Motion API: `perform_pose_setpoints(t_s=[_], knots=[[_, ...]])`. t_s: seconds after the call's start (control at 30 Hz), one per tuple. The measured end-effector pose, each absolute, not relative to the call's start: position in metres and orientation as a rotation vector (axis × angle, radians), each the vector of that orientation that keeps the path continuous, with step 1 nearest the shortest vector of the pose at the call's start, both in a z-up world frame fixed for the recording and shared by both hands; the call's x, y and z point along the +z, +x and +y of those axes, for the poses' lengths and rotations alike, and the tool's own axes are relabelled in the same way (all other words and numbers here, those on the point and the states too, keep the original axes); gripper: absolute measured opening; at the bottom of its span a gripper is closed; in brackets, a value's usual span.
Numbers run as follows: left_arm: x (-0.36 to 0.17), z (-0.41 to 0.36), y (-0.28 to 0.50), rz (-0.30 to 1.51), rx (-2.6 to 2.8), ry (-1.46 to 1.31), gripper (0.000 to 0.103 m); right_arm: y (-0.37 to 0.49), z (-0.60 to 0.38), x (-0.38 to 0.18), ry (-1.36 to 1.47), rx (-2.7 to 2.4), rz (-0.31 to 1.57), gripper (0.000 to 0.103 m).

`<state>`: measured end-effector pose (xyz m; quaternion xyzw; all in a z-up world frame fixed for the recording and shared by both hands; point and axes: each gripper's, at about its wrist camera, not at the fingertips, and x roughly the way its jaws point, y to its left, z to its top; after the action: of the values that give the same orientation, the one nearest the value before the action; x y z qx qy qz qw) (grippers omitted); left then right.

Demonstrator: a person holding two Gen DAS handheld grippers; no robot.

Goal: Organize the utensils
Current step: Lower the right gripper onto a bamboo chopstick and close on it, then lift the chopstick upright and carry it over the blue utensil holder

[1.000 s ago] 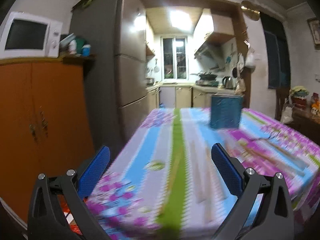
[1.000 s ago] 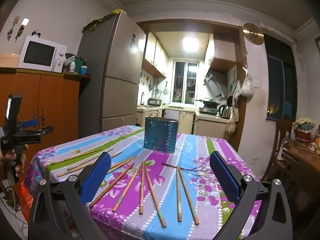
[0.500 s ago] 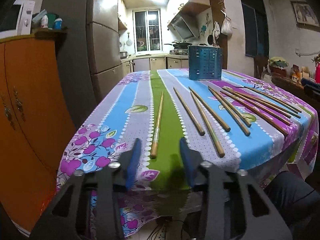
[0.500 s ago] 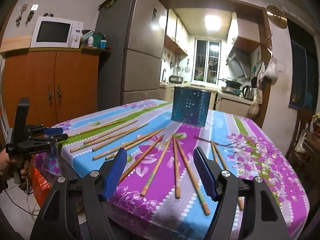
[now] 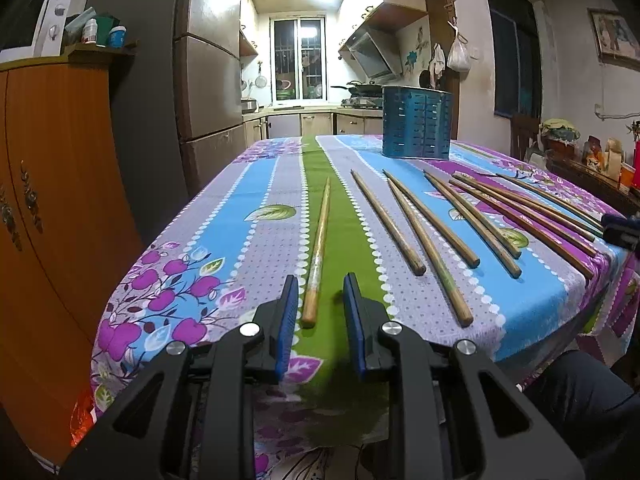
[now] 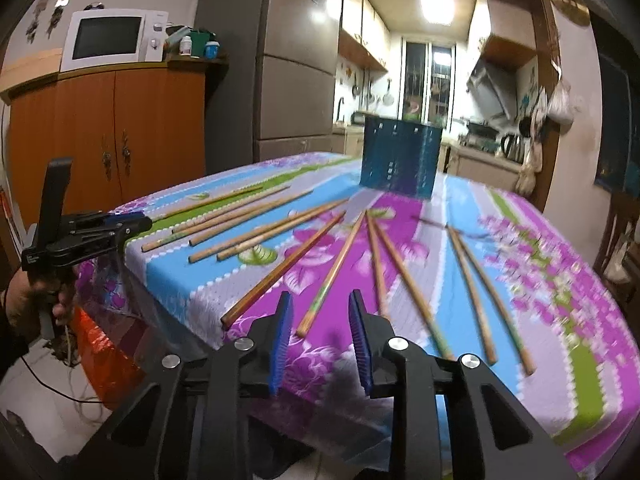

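Several wooden chopsticks lie spread over the flowered tablecloth. A blue perforated utensil holder stands upright at the far end, also visible in the right wrist view. My left gripper hovers at the near table edge, jaws closing. The thick end of the leftmost chopstick, on the green stripe, lies between its pads, untouched. My right gripper is closing too, with the near end of a chopstick between its pads, not pressed. The left gripper shows from the side at the table's left corner.
An orange cabinet and a tall fridge stand left of the table, with a microwave on the cabinet. A sideboard with ornaments is at the right. A person's hand holds the left gripper, and a knee is below the table edge.
Both grippers have dropped toward the near table edge and tilted down. Their jaws have narrowed from wide open, each now with a chopstick end between the pads.
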<state>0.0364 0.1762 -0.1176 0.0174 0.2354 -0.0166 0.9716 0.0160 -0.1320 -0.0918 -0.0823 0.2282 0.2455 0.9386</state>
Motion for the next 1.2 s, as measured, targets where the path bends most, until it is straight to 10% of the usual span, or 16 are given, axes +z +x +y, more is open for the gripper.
perform_pose_setpoints(t_s=[1.2], knots=[[-0.098, 0.169, 0.023, 0.353, 0.019, 0.036, 0.005, 0.001, -0.128, -0.086, -0.081, 0.383, 0.333, 0.008]])
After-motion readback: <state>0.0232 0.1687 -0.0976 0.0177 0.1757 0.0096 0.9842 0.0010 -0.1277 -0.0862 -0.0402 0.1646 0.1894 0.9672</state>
